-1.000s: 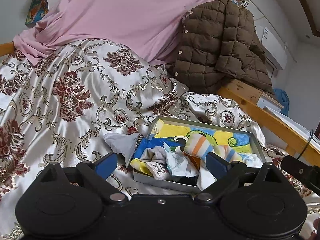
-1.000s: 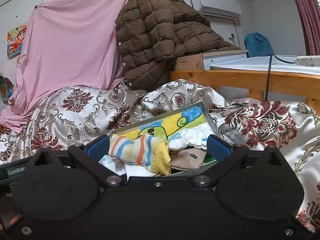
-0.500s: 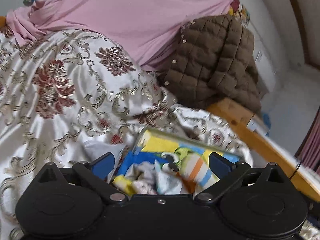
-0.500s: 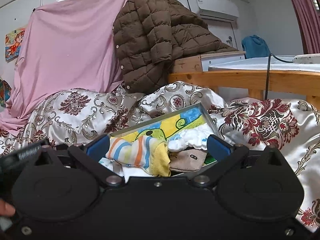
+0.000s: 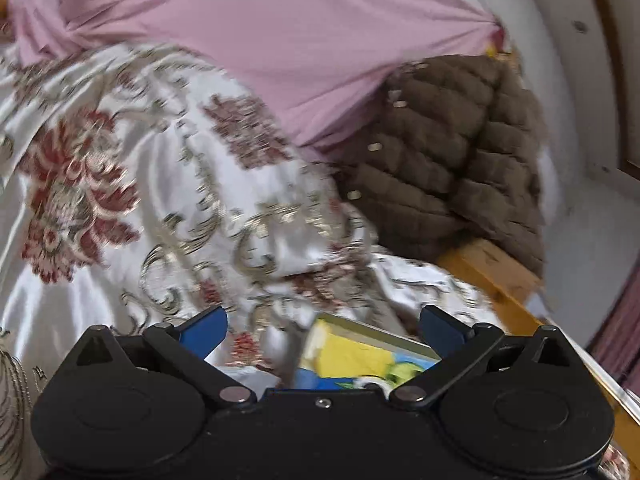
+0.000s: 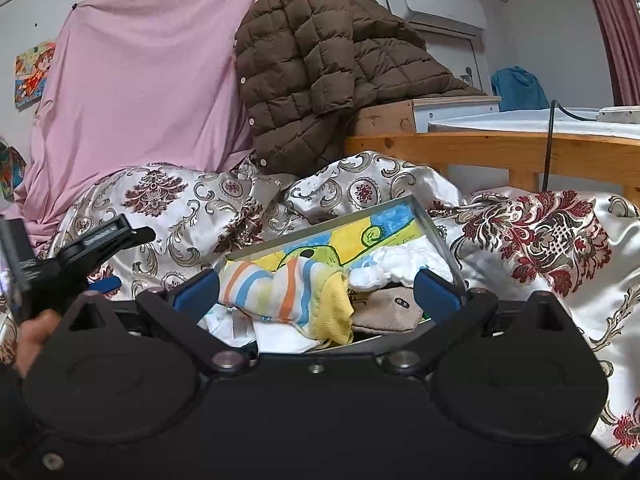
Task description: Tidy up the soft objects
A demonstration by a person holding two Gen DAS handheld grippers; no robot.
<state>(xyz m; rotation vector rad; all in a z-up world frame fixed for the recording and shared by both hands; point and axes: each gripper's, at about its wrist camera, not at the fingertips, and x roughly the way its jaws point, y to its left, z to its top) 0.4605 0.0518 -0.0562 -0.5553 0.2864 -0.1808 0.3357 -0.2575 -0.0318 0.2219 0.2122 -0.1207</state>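
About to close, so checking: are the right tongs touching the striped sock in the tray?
Cannot tell. In the right wrist view the right tongs stand open astride the striped sock; its left end meets the left pad's edge, but contact or overlap is unclear.

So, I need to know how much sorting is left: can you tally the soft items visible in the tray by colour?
Striped sock: 1
White fluffy item: 1
Tan-brown pouch-like item: 1
White cloth under the sock: at least 1, partly hidden
Total: at least 4 in the tray
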